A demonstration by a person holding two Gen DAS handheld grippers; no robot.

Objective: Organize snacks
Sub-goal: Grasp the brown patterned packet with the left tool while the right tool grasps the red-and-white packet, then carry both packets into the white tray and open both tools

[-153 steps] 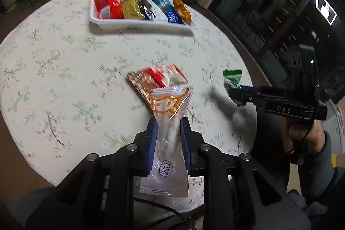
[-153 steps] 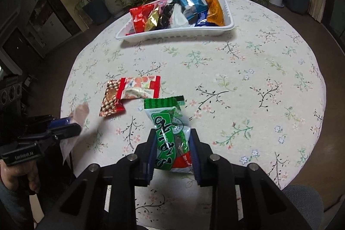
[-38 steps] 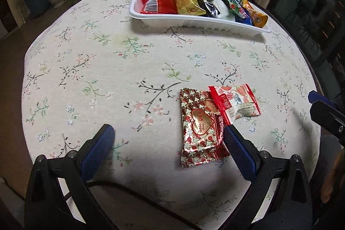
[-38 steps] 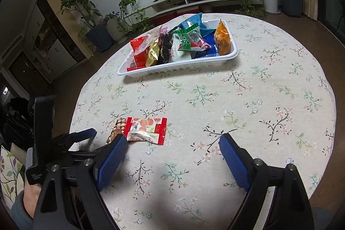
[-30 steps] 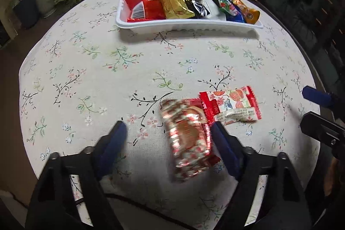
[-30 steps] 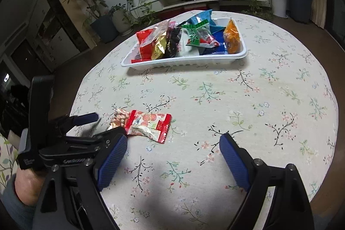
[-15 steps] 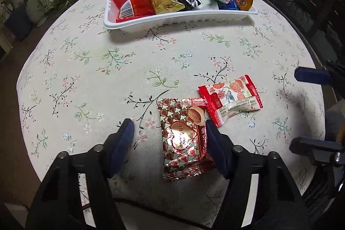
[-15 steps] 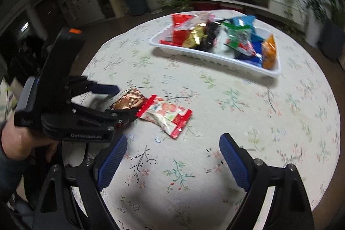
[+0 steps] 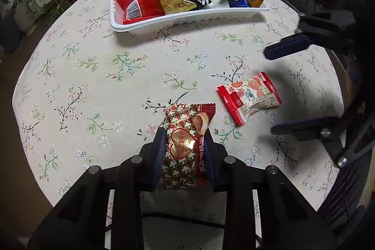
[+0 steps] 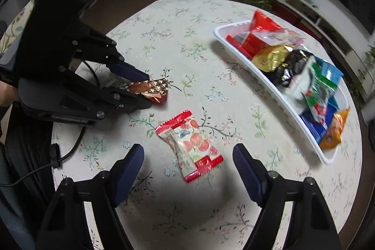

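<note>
My left gripper (image 9: 185, 144) is shut on a brown heart-print snack packet (image 9: 185, 142) that lies on the floral tablecloth; the same grip shows in the right wrist view (image 10: 145, 88). A red strawberry-print packet (image 9: 249, 97) lies to its right. My right gripper (image 10: 187, 161) is open and hovers over that red packet (image 10: 191, 144), its jaws on either side. From the left wrist view the right gripper (image 9: 281, 88) stands open at the right. A white tray (image 9: 187, 19) at the far side holds several packets.
The round table (image 9: 82, 76) has a floral cloth, its edge close behind both grippers. The tray (image 10: 269, 83) lies to the right in the right wrist view. A black cable (image 10: 58, 161) hangs at the table's left edge. Plants and a low shelf stand beyond the table.
My left gripper has closed on the brown packet, which was lying free between open jaws. My right gripper has swung over the red packet and stayed open.
</note>
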